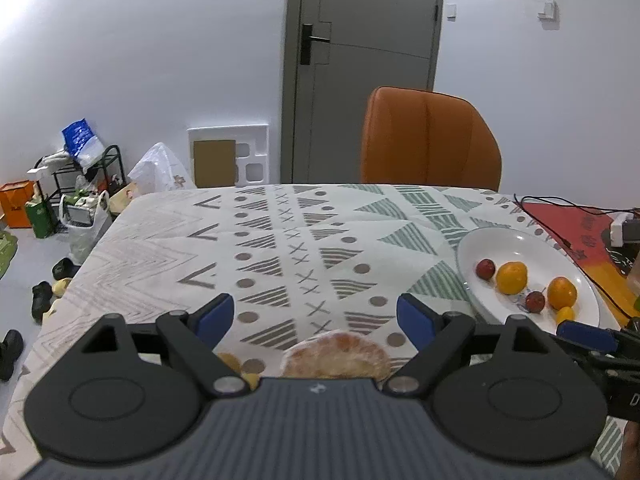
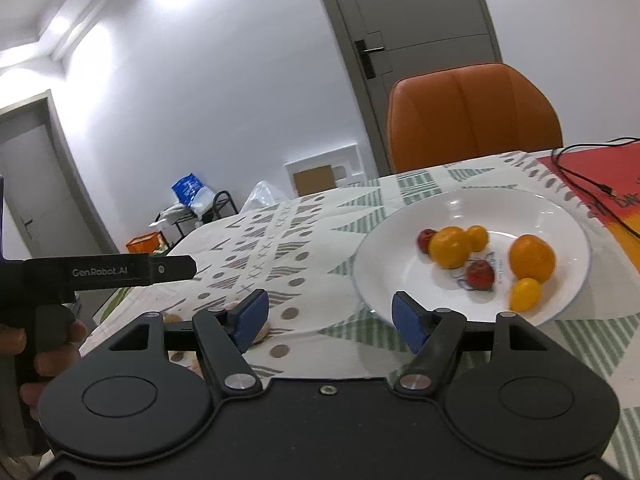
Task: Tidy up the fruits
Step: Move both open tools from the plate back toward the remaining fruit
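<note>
Two sets of tongs hover over the bench and both are spread wide, gripping nothing. We see the left tongs [image 1: 316, 316] poised low above a pale, netted orange fruit [image 1: 338, 354] that sits on the patterned cloth [image 1: 224, 248], just in front of the tool body and partly hidden by it; a small yellow fruit [image 1: 232, 362] peeks out beside the left finger. Over on the other side, our right tongs [image 2: 326, 316] are equally wide apart, hanging near the front rim of the white plate [image 2: 400, 236], not touching it. On that plate we count two big oranges [image 2: 532, 258], two small red fruits [image 2: 480, 274] and a pair of little yellow ones [image 2: 524, 294], all bunched toward the middle, slightly blurred in the right wrist view. From that same view we catch a hand [image 2: 52, 348] wrapped around the handle of the left tool at the left edge. Beyond the plate lies a red mat [image 1: 568, 224] with a black cable [image 2: 580, 178] trailing over it, and behind the bench stands an orange chair [image 1: 430, 144] before a grey door [image 1: 360, 40].
</note>
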A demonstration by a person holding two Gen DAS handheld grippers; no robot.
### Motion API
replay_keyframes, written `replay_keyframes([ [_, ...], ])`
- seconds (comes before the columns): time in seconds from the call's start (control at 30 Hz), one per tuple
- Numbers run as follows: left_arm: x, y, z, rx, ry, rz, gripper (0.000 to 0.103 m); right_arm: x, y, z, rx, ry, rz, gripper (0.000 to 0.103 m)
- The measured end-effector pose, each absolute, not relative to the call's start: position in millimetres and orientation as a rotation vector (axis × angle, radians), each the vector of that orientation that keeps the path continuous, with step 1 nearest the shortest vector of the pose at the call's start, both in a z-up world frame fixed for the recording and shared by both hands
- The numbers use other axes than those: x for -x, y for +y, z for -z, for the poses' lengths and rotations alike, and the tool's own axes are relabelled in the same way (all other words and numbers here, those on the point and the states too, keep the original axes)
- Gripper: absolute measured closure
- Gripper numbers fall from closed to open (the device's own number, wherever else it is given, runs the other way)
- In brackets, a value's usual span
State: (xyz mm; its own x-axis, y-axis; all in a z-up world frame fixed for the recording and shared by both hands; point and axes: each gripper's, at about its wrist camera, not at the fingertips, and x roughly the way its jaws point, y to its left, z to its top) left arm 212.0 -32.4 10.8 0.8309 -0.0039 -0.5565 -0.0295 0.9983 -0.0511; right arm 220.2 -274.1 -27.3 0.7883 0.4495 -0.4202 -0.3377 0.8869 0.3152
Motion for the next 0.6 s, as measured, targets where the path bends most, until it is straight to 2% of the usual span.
replay_keyframes([
  [0.43,-198.3,10.0,7.1,0.151,0.616,-0.045,0.016,-216.1,-231.1,28.5,-0.161,0.538,-0.476,0.035],
  [0.6,-197.9,18.6,20.5,0.211,0.641,-0.056,0.02,-215.9,-213.7,28.2,-0.124,0.555,-0.49,0.035],
])
